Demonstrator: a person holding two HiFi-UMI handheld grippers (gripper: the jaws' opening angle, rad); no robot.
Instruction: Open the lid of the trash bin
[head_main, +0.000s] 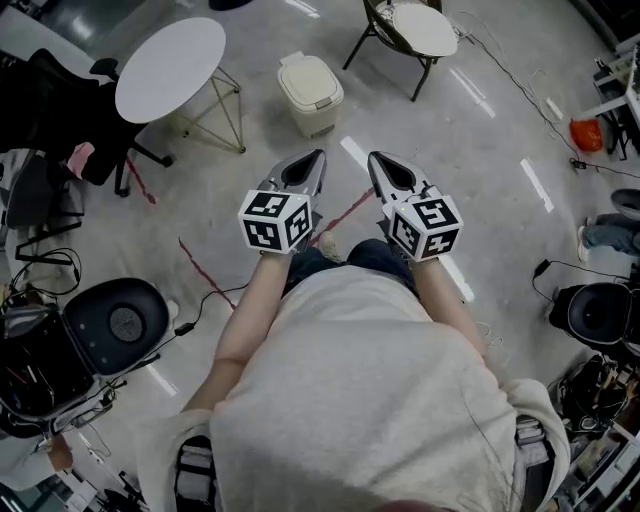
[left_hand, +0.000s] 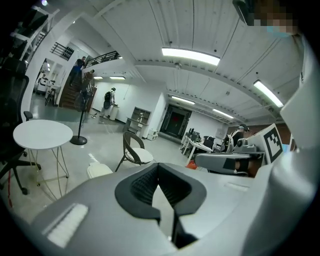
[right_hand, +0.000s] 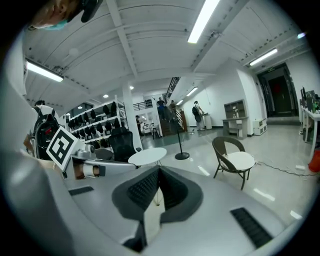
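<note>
A cream trash bin (head_main: 310, 92) stands on the grey floor ahead of me, its lid down; in the left gripper view only the top of the bin (left_hand: 98, 170) shows above the jaws. My left gripper (head_main: 319, 155) and right gripper (head_main: 372, 157) are held side by side at waist height, well short of the bin and pointing toward it. Both are shut with nothing between the jaws, their tips meeting in the left gripper (left_hand: 158, 165) and right gripper (right_hand: 159, 168) views.
A round white table (head_main: 170, 67) on wire legs stands left of the bin, and a dark chair with a pale seat (head_main: 415, 30) to its right. Office chairs (head_main: 115, 320) and cables crowd the left side. Red tape lines (head_main: 200, 270) cross the floor.
</note>
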